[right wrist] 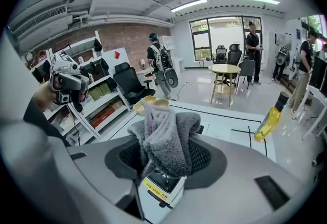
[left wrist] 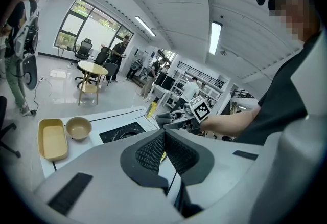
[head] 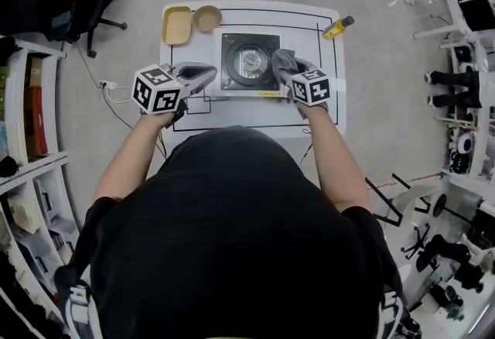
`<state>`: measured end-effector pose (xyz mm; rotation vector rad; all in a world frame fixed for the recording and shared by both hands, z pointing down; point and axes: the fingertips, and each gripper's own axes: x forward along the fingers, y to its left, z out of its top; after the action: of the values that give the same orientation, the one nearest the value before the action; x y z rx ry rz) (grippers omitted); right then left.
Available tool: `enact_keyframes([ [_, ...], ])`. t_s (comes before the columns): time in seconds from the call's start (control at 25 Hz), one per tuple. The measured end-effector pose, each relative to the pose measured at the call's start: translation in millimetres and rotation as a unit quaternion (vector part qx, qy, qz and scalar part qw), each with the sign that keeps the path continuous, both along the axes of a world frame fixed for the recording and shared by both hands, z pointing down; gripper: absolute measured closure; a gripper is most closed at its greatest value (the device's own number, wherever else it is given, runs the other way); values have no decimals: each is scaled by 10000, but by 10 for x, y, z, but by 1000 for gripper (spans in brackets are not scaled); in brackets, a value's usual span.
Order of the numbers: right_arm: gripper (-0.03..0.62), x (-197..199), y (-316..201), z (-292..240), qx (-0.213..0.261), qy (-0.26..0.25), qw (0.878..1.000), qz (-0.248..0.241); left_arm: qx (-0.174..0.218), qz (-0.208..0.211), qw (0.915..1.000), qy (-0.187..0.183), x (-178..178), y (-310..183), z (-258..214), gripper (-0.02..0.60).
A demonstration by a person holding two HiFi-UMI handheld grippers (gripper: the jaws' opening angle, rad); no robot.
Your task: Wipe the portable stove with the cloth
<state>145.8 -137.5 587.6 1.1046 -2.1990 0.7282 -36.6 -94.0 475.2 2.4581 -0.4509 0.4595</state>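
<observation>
Black-clad person (head: 232, 252) nearest, filling lower head view. Noted right gripper (right wrist: 164, 161) clamped on grey cloth (right wrist: 166, 136), bunched over right edge of portable stove (head: 249, 61); contact with stove not determinable. Noted left gripper (left wrist: 163, 151) with jaws pressed together, nothing between, just left of stove above white table (head: 329, 105). Recorded yellow tray (head: 176, 25) and bowl (head: 207, 18) at far left corner.

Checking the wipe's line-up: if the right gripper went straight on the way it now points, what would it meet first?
Probably the black-topped square portable stove: the right gripper, shut on the grey fleecy cloth, points across it from its near right corner. Its height above the stove is unclear.
</observation>
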Motion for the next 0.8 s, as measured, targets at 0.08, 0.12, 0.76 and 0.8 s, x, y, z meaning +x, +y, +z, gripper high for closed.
enact_keyframes([
  [0.08,385,81,0,-92,96,-9,9999,33,39,-19,10000,8,47,-17,-40,558],
  [0.12,385,119,3,-134,140,-18,9999,46,61,-27,10000,6,74,-22,-56,558],
  [0.76,384,677,54,-806,787,-305,9963,126,333,-343,9988,-59,373,-150,-276,558],
  [0.8,384,699,65,-840,815,-338,9960,127,360,-370,9986,-73,381,-155,-290,558],
])
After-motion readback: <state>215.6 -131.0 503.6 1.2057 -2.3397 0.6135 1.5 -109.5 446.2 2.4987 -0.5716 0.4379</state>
